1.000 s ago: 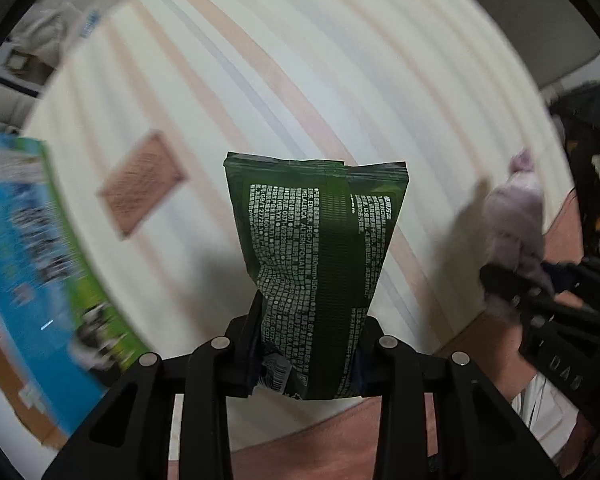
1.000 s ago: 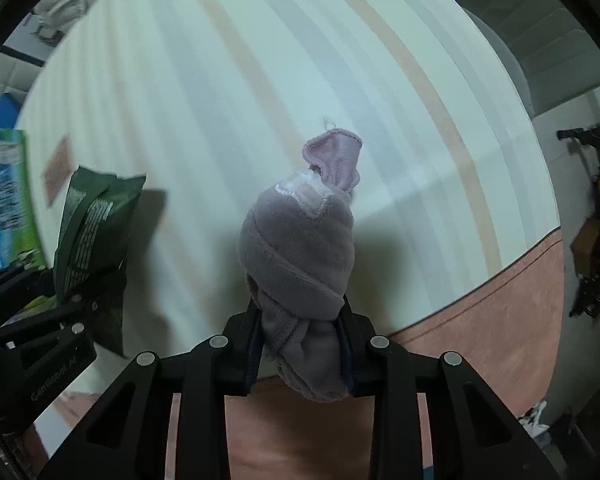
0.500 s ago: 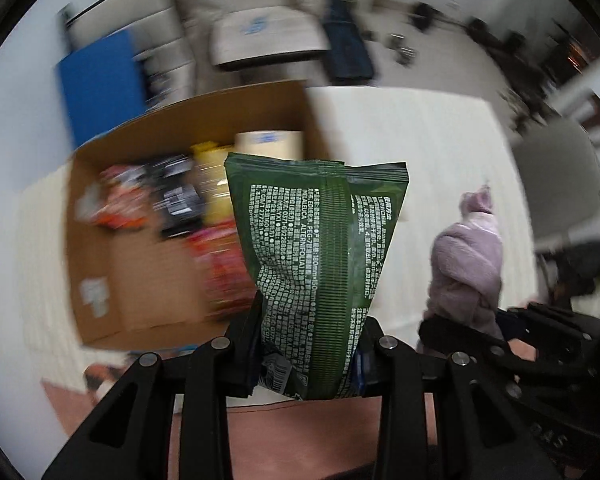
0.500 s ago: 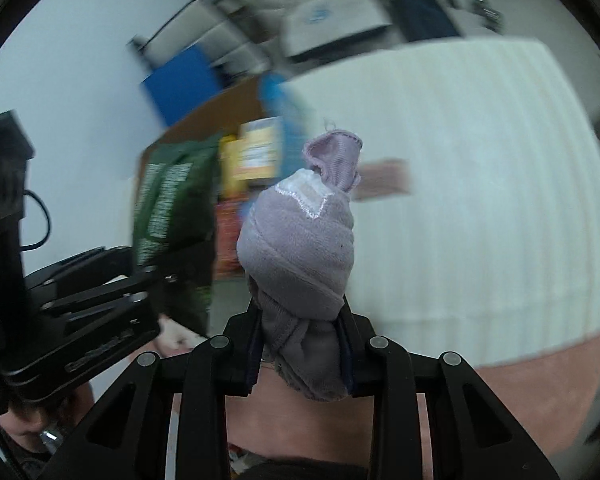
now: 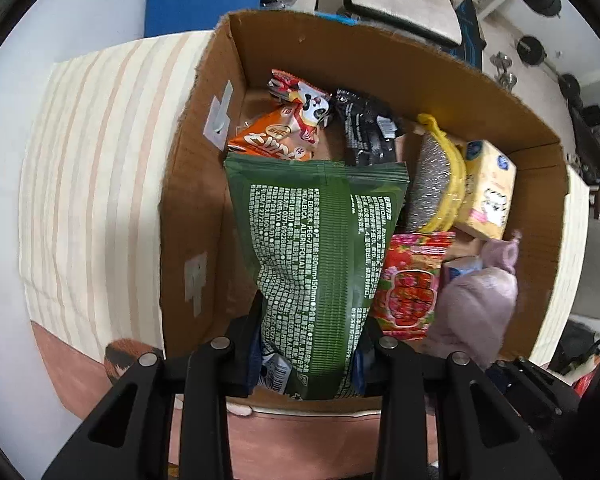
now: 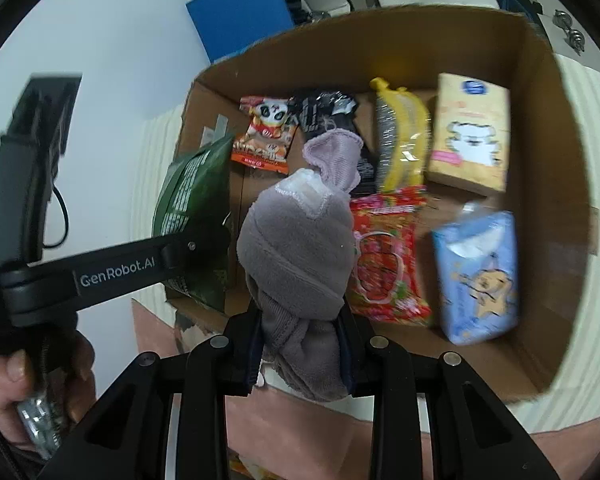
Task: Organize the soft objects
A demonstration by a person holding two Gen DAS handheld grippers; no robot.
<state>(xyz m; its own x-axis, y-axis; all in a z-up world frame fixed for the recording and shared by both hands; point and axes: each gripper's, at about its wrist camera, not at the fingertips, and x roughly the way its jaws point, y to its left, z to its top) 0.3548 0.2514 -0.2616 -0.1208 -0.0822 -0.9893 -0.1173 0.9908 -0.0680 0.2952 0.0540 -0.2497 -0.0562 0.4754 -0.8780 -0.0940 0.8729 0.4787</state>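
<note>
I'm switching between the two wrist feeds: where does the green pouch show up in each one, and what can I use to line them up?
Left wrist: the green pouch fills the centre, clamped in the left gripper, over the cardboard box.
Right wrist: green pouch at centre left, by the box's left wall, behind the other gripper's black arm.
Shared landmark: the red strawberry packet on the box floor.

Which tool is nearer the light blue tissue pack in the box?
Right. The right tool, shut on the rolled purple sock, is beside the blue tissue pack. The left tool, holding the green pouch, is over the box's opposite side.
</note>
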